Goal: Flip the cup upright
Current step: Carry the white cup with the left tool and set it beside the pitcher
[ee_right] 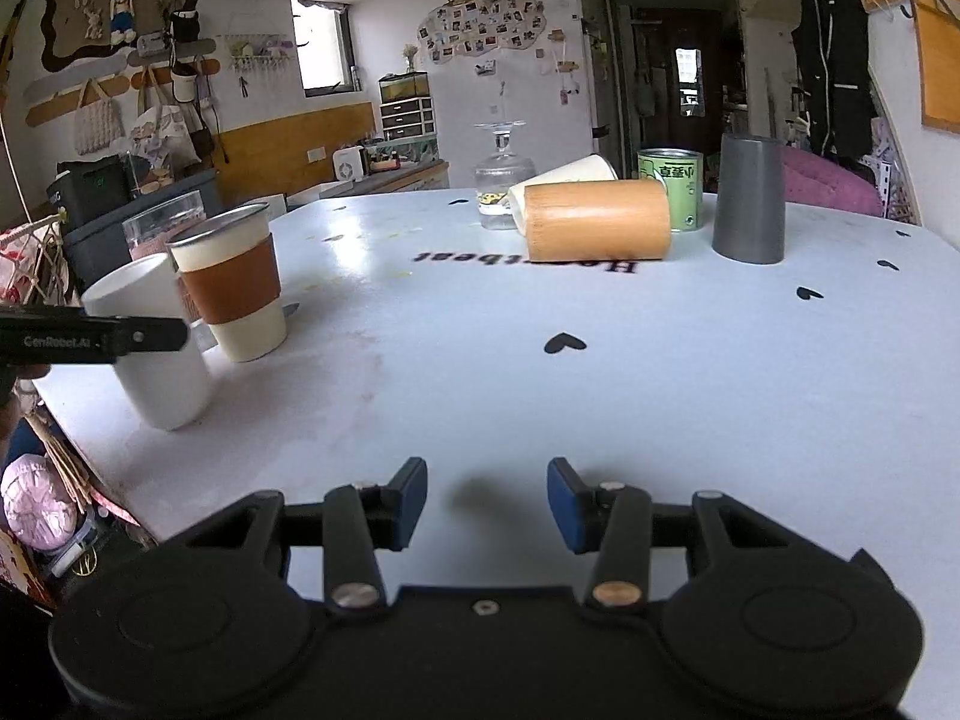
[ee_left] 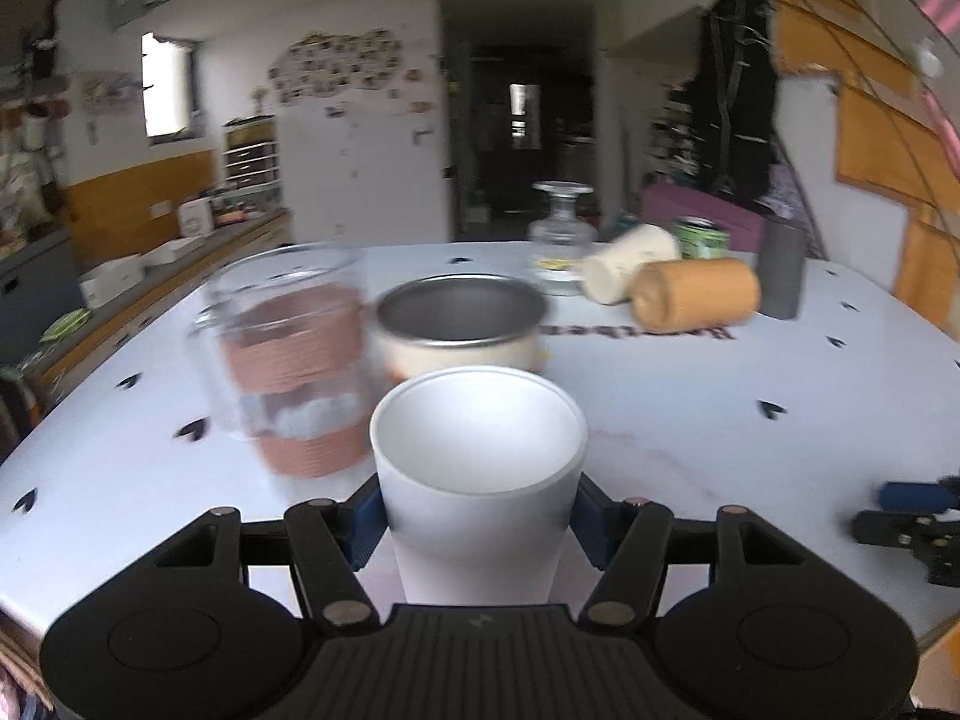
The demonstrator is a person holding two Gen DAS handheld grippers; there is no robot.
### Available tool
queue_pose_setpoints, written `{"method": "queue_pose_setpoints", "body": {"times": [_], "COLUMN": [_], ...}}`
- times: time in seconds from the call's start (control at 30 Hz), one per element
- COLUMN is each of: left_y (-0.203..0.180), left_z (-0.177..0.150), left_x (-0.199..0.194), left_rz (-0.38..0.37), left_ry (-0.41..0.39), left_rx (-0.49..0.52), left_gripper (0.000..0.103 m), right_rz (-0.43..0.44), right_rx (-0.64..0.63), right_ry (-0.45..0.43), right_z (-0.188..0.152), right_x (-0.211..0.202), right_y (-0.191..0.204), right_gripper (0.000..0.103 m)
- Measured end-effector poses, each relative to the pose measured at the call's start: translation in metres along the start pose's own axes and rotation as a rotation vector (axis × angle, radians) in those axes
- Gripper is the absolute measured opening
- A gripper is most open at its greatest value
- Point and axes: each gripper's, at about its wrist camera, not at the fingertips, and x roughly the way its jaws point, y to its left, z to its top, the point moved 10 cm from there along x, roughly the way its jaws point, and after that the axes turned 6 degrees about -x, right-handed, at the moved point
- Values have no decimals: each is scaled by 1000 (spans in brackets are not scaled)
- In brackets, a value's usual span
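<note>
A white cup (ee_left: 477, 480) stands upright with its mouth up between the blue pads of my left gripper (ee_left: 477, 519), which is shut on its sides. In the right wrist view the same white cup (ee_right: 157, 354) stands on the table's left edge, with the left gripper's finger (ee_right: 96, 337) across it. My right gripper (ee_right: 487, 504) is open and empty, low over the table's near side. It also shows in the left wrist view (ee_left: 912, 516) at the far right.
Behind the white cup stand a metal-rimmed cup with a brown sleeve (ee_right: 231, 282) and a glass cup (ee_left: 288, 372). At the back of the white table (ee_right: 540, 396) lie a bamboo cup (ee_right: 597, 219) and a cream cup (ee_left: 627, 261), beside a green can (ee_right: 671, 187), an inverted grey cup (ee_right: 750, 198) and a glass jar (ee_right: 501, 180).
</note>
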Motion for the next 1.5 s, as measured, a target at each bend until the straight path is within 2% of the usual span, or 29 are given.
{"method": "queue_pose_setpoints", "body": {"times": [0.33, 0.47, 0.6, 0.67, 0.83, 0.97, 1.07, 1.27, 1.43, 1.5], "left_y": [67, 71, 74, 74, 72, 67, 58, 32, 18, 10], "left_z": [9, 11, 7, 6, 15, 28, 35, 38, 34, 32], "left_x": [2, 4, 8, 7, -7, -29, -44, -62, -73, -78], "left_rz": [142, 138, 152, 143, 147, 143, 141, 129, 107, 102], "left_ry": [-19, -8, 12, 10, -32, -84, -98, -90, -90, -99], "left_rx": [-60, -77, -90, -100, -118, -151, -176, -151, -152, -136], "left_gripper": [63, 64, 76, 79, 94, 98, 99, 103, 103, 103], "right_rz": [-12, -11, -9, -11, -18, -22, -13, -2, -20, -29], "right_rx": [-10, -13, -15, -14, -10, -9, -7, -16, -39, -52], "right_ry": [6, 6, 4, 3, -15, -60, -95, -167, -198, -202], "right_z": [3, 4, 5, 5, 11, 31, 50, 84, 99, 102], "right_x": [2, 2, 3, 2, -2, -12, -21, -43, -59, -63], "right_y": [3, 4, 6, 6, 3, 1, 3, 11, 17, 19], "right_gripper": [46, 46, 46, 46, 46, 47, 53, 64, 94, 101]}}
